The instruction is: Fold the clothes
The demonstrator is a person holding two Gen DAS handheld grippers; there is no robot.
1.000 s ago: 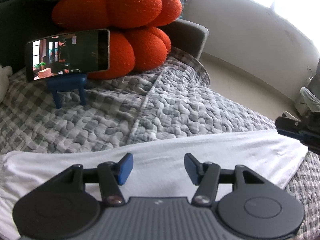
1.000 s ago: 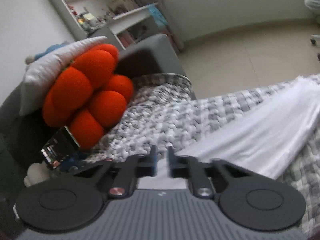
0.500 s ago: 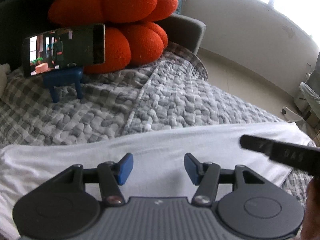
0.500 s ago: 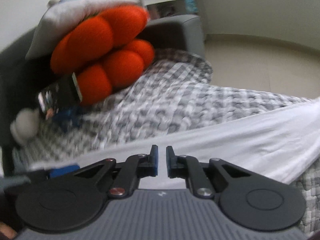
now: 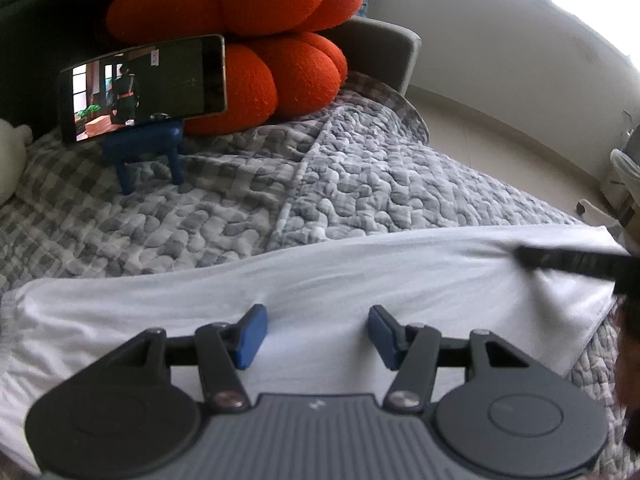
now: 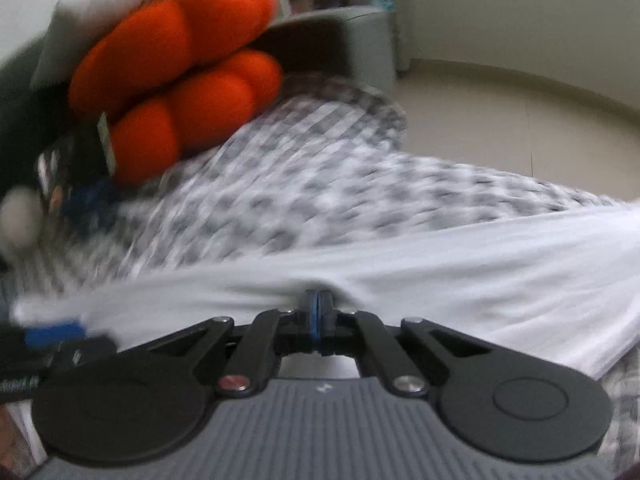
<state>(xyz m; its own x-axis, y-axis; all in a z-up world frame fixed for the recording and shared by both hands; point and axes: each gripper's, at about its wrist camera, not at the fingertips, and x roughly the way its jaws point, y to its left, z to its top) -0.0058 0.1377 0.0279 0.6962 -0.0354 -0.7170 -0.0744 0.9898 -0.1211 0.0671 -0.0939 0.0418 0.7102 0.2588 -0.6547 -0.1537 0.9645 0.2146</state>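
Observation:
A white garment (image 5: pixel 360 280) lies folded in a long band across the grey checked quilt (image 5: pixel 360 184). My left gripper (image 5: pixel 314 334) hovers over its middle, open, with nothing between the blue pads (image 5: pixel 250 336). My right gripper (image 6: pixel 318 312) is down on the garment (image 6: pixel 480 272), its jaws closing, pads together on a small pucker of cloth. In the left wrist view the right gripper (image 5: pixel 524 256) reaches in from the right edge, and creases fan out from its tip. The right wrist view is blurred.
An orange lobed cushion (image 5: pixel 256 40) leans on the grey sofa arm (image 5: pixel 384 52) at the back. A phone (image 5: pixel 144 84) playing video stands on a blue stand (image 5: pixel 140 148) on the quilt. A white plush (image 5: pixel 10 156) sits at the left. Pale floor (image 5: pixel 500 140) lies to the right.
The right gripper has dropped from above the bed onto the garment's right part, rolled, and its narrow gap has shut on the cloth. The left gripper has stayed open and almost still.

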